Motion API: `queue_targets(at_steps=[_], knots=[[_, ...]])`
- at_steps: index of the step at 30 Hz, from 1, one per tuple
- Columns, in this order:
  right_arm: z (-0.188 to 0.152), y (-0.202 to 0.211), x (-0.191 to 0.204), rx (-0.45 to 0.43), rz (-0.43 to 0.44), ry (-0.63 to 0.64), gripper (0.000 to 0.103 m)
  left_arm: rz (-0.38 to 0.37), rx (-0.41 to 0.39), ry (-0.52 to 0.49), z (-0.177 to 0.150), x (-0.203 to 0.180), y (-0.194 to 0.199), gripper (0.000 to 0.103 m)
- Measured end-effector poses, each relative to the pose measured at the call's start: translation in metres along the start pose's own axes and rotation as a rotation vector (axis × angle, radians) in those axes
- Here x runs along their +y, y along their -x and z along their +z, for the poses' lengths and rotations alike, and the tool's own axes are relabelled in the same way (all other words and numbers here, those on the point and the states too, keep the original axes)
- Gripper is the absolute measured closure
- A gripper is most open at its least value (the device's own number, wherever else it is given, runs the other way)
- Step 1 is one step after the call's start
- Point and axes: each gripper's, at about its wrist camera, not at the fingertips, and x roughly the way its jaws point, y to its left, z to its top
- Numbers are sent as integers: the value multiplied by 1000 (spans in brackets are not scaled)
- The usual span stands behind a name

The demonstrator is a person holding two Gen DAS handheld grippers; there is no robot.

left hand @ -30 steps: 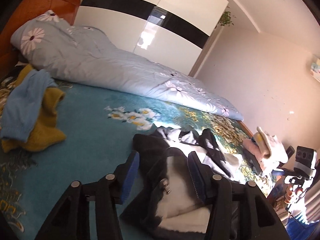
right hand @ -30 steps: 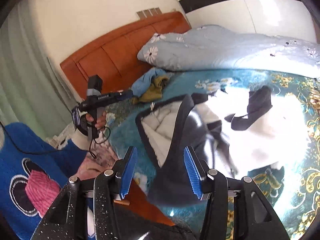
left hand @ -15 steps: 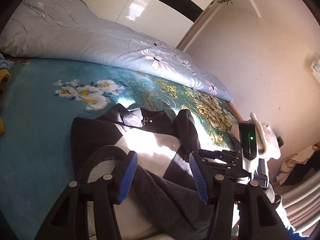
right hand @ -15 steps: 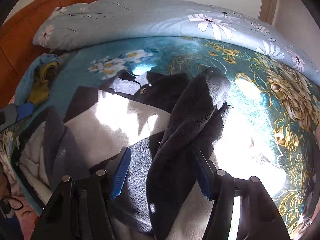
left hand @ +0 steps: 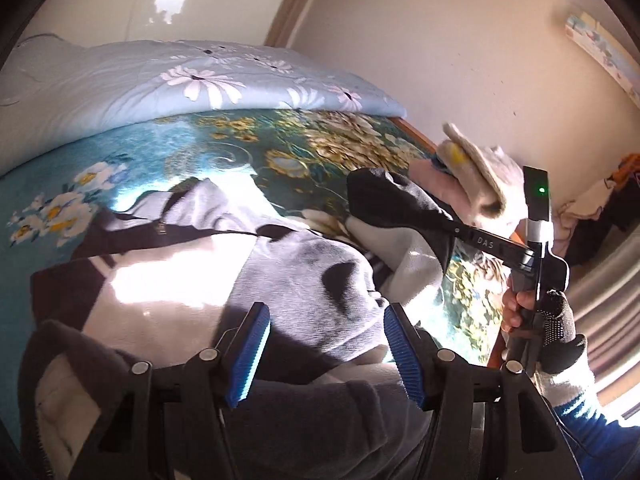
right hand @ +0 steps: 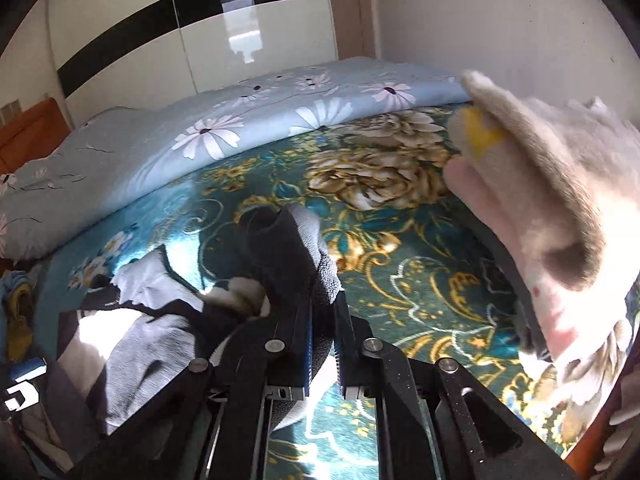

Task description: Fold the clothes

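A dark grey and white fleece jacket (left hand: 208, 264) lies spread on the teal floral bedspread (left hand: 168, 148). My left gripper (left hand: 326, 354) is open, its blue pads on either side of a grey fold of the jacket. My right gripper (right hand: 323, 334) is shut on the jacket's dark sleeve end (right hand: 288, 252) and holds it out over the bedspread (right hand: 420, 280). In the left wrist view the right gripper (left hand: 500, 246) shows at the right, with the sleeve (left hand: 396, 204) pinched in it. The rest of the jacket (right hand: 132, 344) lies at lower left in the right wrist view.
A light blue flowered quilt (left hand: 160, 80) lies along the far side of the bed, also in the right wrist view (right hand: 240, 136). A pile of pink and cream clothes (right hand: 560, 216) sits at the bed's right edge. A glossy wardrobe (right hand: 200, 40) and a wall stand behind.
The right gripper has shut on the sleeve and drawn it out to the right. The left gripper has moved right over the jacket and stays open.
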Motion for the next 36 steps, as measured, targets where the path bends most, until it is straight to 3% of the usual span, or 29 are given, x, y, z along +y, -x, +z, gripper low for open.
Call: queue_targets(at_steps=[6, 15, 19, 21, 22, 23, 24, 28, 32, 36], knots=[[-40, -22, -26, 100, 25, -89, 93, -27, 126, -81, -4, -35, -47, 40], [-51, -19, -30, 91, 48, -154, 89, 15, 231, 4, -10, -21, -92, 40], [-52, -21, -30, 99, 49, -158, 84, 17, 193, 21, -13, -19, -88, 41], [-53, -22, -30, 103, 49, -162, 82, 33, 168, 41, -14, -16, -84, 53], [-54, -22, -30, 108, 50, -167, 82, 50, 161, 45, -15, -14, -83, 71], [-55, -23, -30, 114, 51, -172, 82, 57, 158, 51, -15, -11, -81, 81], [-56, -23, -30, 120, 52, -178, 82, 57, 154, 60, -16, -8, -80, 84], [-59, -22, -28, 131, 51, -184, 82, 31, 118, 108, -13, 3, -64, 89], [-60, -21, -28, 137, 55, -187, 82, 35, -39, 146, -2, 25, -6, 89], [-62, -21, -32, 146, 56, -196, 82, 100, -202, 265, -4, 86, 72, 89]])
